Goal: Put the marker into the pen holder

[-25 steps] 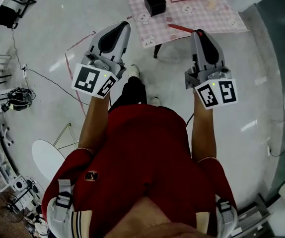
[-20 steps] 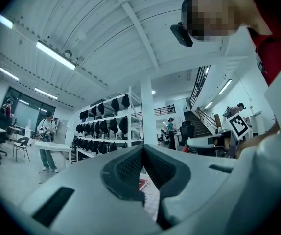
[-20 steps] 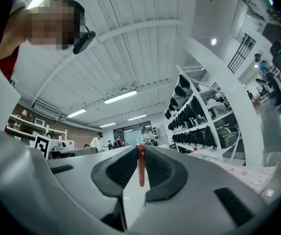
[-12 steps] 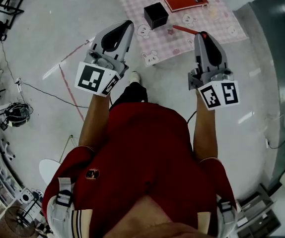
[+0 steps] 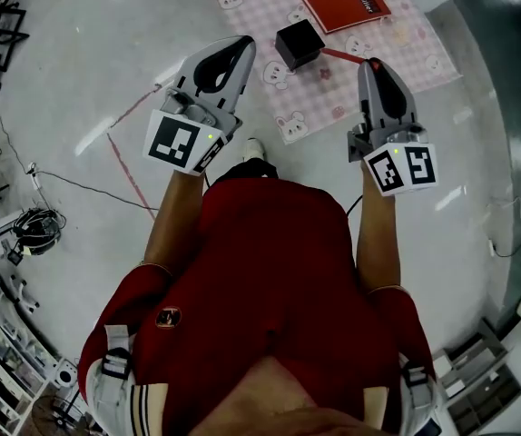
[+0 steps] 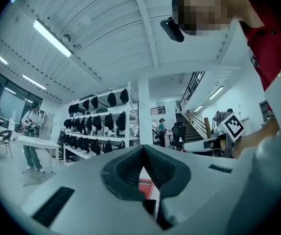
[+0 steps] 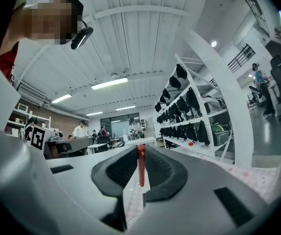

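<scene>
Standing at near edge of worktop (image 5: pixel 406 44) under pink checked cloth with small animal prints. Gripping red marker (image 5: pixel 338 54) by one end in right hand-held gripper (image 5: pixel 372 63), jaws closed down to its thin barrel, pads pressing both sides; seen upright between pads in right gripper view. Pointing marker's free end toward black square pen holder (image 5: pixel 299 44), just beside it, contact unclear. Carrying left hand-held gripper (image 5: pixel 240 45) at worktop's left edge, jaws together at tips, gripping nothing. Noted red notebook (image 5: pixel 342 1) beyond holder, apart from it. Spotted shoe (image 5: pixel 254 147), red tape line (image 5: pixel 132 175) and cables (image 5: pixel 61 184) on floor below. Logged shelf racks (image 6: pixel 99 124) hung with dark gear in background.
</scene>
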